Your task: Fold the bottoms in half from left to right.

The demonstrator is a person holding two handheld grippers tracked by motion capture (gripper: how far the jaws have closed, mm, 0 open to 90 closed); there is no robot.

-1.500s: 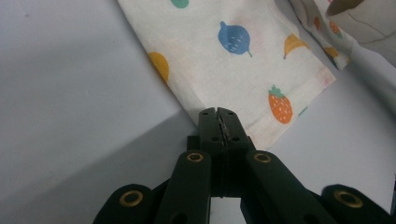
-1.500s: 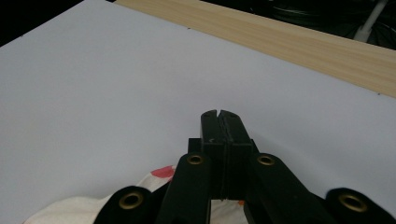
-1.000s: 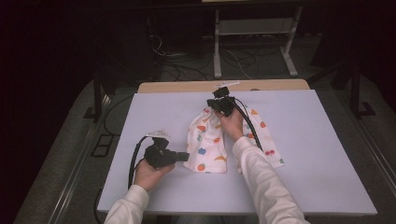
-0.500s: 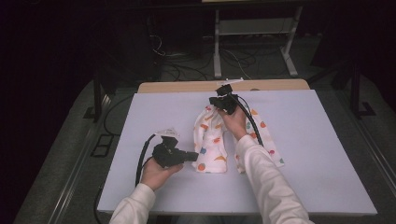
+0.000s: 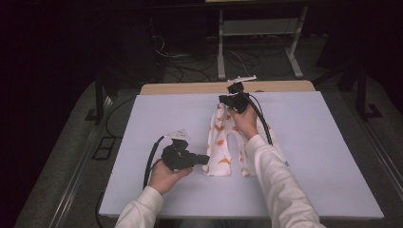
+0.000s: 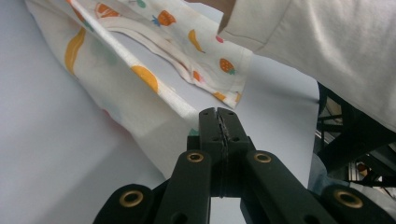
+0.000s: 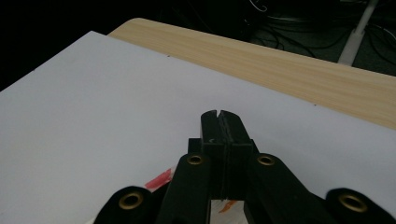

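The white fruit-printed cloth garment [image 5: 223, 142] is stretched across the pale table [image 5: 332, 156], clamped at six o'clock by the left gripper [image 6: 218, 114] and at twelve o'clock by the right gripper [image 5: 223, 99]. Slippage could be caused by uneven pulling.

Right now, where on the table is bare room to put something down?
Free: the table right of the cloth to the right edge, the far-left part, and the near strip. Crowded: the middle, where both hand-held grippers, left and right, are shut on the cloth.
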